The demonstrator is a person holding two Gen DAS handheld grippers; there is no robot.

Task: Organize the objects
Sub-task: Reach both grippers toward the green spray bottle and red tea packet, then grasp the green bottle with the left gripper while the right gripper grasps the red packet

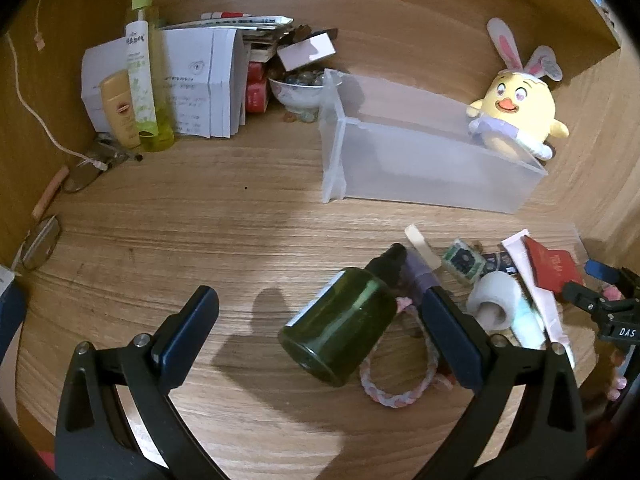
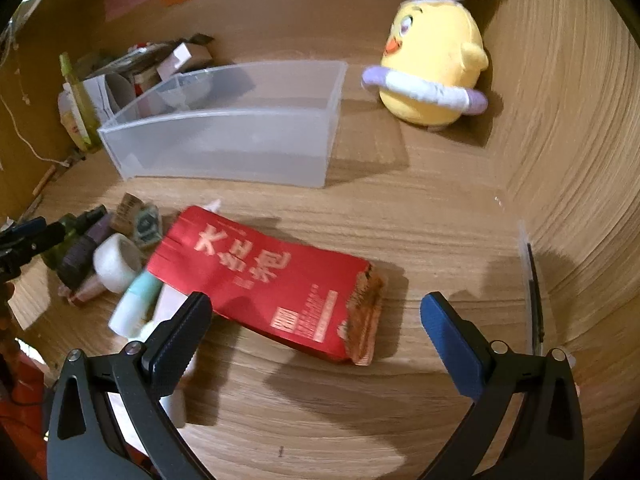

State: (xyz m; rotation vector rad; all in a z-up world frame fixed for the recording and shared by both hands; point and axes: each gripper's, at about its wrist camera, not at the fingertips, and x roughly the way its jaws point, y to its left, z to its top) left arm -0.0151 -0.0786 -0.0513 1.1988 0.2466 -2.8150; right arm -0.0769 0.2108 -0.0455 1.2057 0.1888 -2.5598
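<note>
A clear plastic bin (image 1: 420,160) stands empty on the wooden desk; it also shows in the right wrist view (image 2: 224,148). My left gripper (image 1: 320,312) is open, with a dark green bottle (image 1: 344,320) lying on its side between the fingers, closer to the right finger. My right gripper (image 2: 316,316) is open and sits over a red snack packet (image 2: 268,280) lying flat. A white tape roll (image 1: 494,300), a pale tube (image 1: 536,292), a braided bracelet (image 1: 396,384) and a small green-printed packet (image 1: 464,262) lie in a pile between the grippers.
A yellow plush chick (image 1: 516,112) with rabbit ears stands behind the bin near the right wall. At the back left are a green spray bottle (image 1: 148,72), a yellow tube (image 1: 118,108), folded papers (image 1: 200,80), a bowl of beads (image 1: 300,84) and glasses (image 1: 92,164).
</note>
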